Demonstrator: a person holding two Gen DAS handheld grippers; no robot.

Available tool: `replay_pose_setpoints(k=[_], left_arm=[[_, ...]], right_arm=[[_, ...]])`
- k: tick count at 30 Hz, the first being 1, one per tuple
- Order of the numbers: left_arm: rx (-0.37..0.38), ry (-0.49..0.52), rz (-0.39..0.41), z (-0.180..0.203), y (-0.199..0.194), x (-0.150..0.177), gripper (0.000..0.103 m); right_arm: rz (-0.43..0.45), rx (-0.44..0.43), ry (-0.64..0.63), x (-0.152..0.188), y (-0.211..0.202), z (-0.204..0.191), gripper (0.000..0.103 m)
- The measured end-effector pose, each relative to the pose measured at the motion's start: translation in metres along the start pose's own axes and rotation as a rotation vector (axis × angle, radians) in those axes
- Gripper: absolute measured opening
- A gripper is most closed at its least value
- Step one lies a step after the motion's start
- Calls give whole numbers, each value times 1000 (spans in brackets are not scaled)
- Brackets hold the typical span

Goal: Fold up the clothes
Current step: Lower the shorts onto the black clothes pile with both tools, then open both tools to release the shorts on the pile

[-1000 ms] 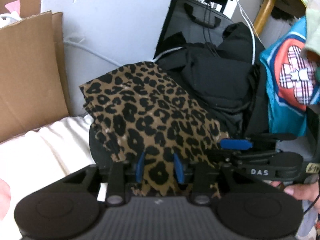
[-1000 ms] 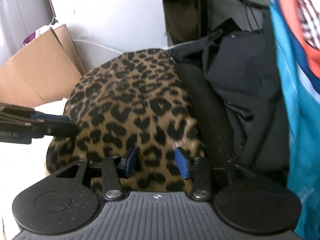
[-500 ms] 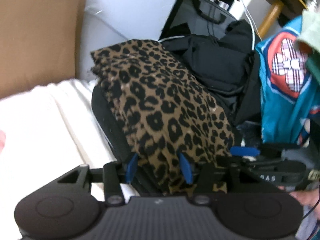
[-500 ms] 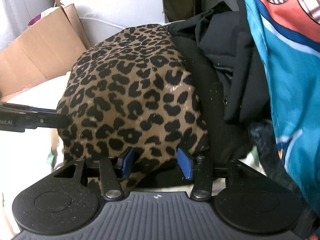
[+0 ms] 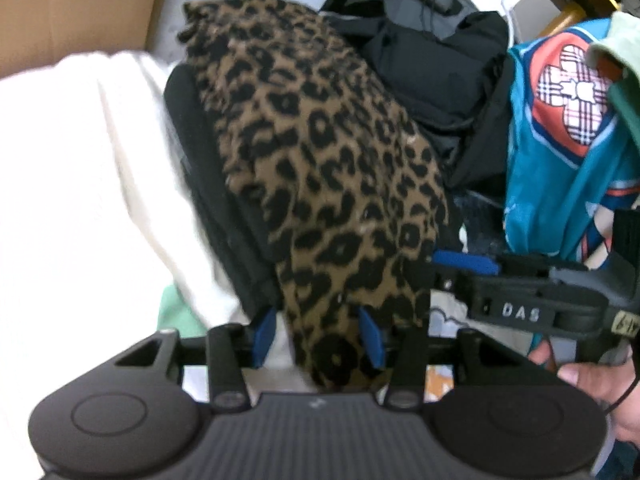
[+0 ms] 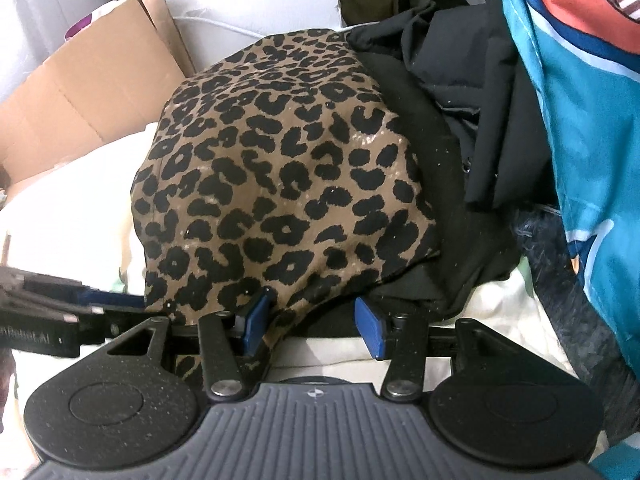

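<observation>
The leopard-print garment [image 5: 320, 168] is lying draped over a black folded garment [image 5: 208, 184], on top of white bedding [image 5: 72, 184] — its near hem is hanging down toward both claws. In the left wrist view the left claw [image 5: 318, 338] is sitting at that hem with a narrow tongue of the leopard fabric running down between its blue pads [image 5: 264, 332]. The jaws are closing at this moment; the right pad is lying against the cloth, while a gap is showing between the left pad and the fabric, so the cloth is not yet being pinched. The picture is blurring slightly.

The right claw [image 5: 464, 262] is reaching in from the right edge of that same view, its blue tip touching the garment's right border, and a hand [image 5: 592, 384] is wrapping its handle. In the right wrist view the right claw [image 6: 312, 324] is standing apart, pads unpressed: the leopard hem is brushing its left pad and the black layer is showing near the right one — nothing is being clamped.

Behind the leopard piece a heap of black clothing [image 6: 480, 92] is piling up, and a teal printed garment [image 6: 592, 120] is hanging at the right. A flattened cardboard box [image 6: 92, 84] is leaning at the left.
</observation>
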State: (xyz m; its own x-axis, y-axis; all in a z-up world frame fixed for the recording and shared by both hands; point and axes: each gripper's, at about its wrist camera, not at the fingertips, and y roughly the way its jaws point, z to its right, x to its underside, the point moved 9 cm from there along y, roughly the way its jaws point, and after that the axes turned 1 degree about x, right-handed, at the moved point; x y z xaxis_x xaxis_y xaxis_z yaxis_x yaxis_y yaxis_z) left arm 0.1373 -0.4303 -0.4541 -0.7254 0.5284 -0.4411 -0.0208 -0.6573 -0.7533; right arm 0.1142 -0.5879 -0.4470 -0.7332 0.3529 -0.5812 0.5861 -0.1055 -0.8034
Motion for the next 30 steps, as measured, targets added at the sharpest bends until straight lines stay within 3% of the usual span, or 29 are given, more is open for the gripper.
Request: replay_pose_setpoints(k=[5, 11, 17, 23, 24, 26, 30], left_arm=[[7, -41, -49, -3, 3, 19, 31], [-9, -123, -51, -6, -16, 20, 32], [-57, -132, -40, -7, -52, 11, 49], [-111, -169, -30, -3, -90, -1, 63], [-113, -177, -32, -2, -98, -1, 70], [-118, -182, -35, 1, -112, -4, 86], [-160, -172, -31, -1, -147, -12, 97]], right_arm=[[-9, 10, -9, 4, -2, -3, 55], [-18, 14, 59, 3, -15, -3, 55], [-22, 8, 120, -7, -38, -5, 56], [-20, -6, 195, -22, -65, -16, 83], [-31, -10, 209, -24, -70, -19, 88], [-50, -9, 227, -27, -77, -24, 91], [-87, -18, 212, -34, -96, -42, 96]])
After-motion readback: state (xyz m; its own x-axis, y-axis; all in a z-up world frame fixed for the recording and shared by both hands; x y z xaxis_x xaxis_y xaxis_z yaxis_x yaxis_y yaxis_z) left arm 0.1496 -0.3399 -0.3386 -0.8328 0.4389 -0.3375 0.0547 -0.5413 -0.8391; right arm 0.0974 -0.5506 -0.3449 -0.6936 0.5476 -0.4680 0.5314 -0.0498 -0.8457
